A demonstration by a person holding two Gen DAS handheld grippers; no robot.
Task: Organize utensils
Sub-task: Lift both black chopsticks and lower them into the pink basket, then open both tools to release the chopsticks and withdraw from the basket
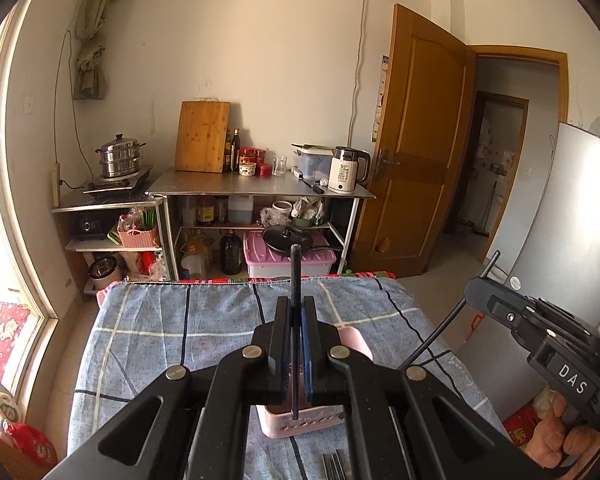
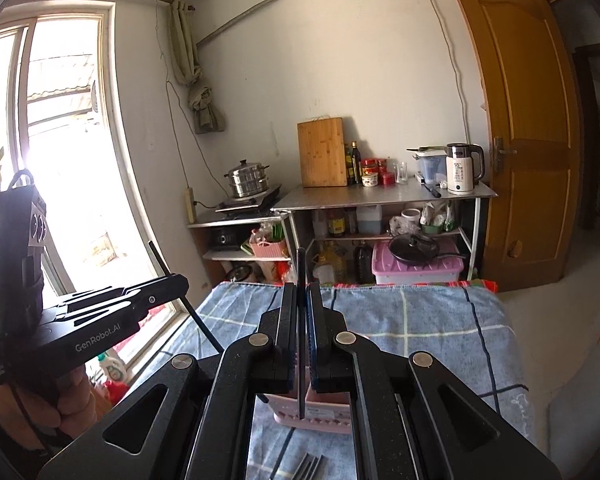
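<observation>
My left gripper (image 1: 296, 304) is shut on a thin black chopstick (image 1: 295, 276) that stands upright between its pads, over a pink utensil holder (image 1: 300, 424) on the blue checked cloth. My right gripper (image 2: 300, 290) is shut on another black chopstick (image 2: 301, 268), upright over the same pink holder (image 2: 312, 416). Each gripper shows in the other's view, the right one (image 1: 476, 284) and the left one (image 2: 180, 284), each with its chopstick slanting down. Fork tines lie on the cloth near me (image 2: 308, 466), and also show in the left wrist view (image 1: 334, 466).
The table with the blue checked cloth (image 1: 220, 320) fills the foreground. Behind it stand a metal shelf with kettle (image 1: 346, 170), cutting board (image 1: 202, 136), bottles and a steamer pot (image 1: 120, 156). A wooden door (image 1: 416, 140) is at the right, a window (image 2: 60, 140) at the left.
</observation>
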